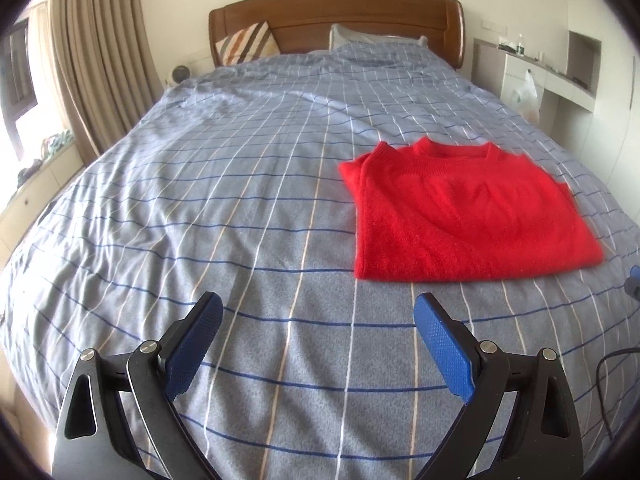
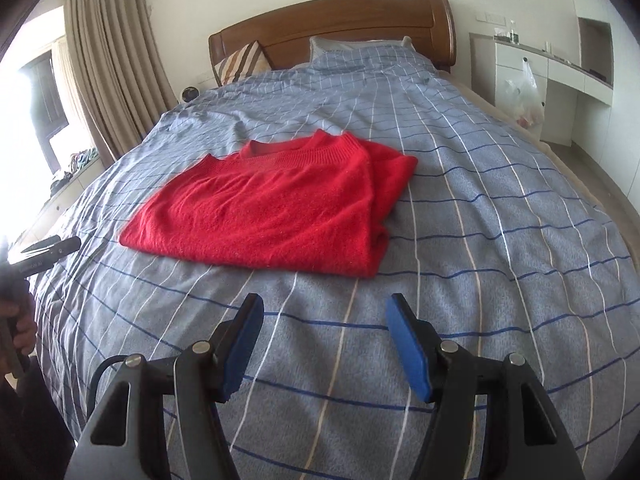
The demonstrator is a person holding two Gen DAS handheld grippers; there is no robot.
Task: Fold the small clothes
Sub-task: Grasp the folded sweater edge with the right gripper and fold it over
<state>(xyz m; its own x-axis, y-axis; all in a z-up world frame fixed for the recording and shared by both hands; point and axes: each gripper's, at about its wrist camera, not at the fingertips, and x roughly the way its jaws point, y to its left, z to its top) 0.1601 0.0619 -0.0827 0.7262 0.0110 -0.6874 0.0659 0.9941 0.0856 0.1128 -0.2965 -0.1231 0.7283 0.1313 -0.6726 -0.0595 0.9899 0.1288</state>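
While both grippers hang clear of the cloth, we see the red sweater (image 2: 272,208) lying folded into a neat rectangle on the checked bedspread (image 1: 200,200), collar toward the headboard (image 2: 332,20). Our left gripper (image 1: 318,344) has its blue pads spread wide with nothing between them; our right gripper (image 2: 324,344) is parted less far, also empty. We judge the fold nearly or fully done, so the main risk is disturbing it. If we reach back in and snag only the top layer near the doubled edge on our right, the tucked sleeve could slide out. The knit is soft and the bedspread rumpled, so a dragging pad could pull the whole stack askew.
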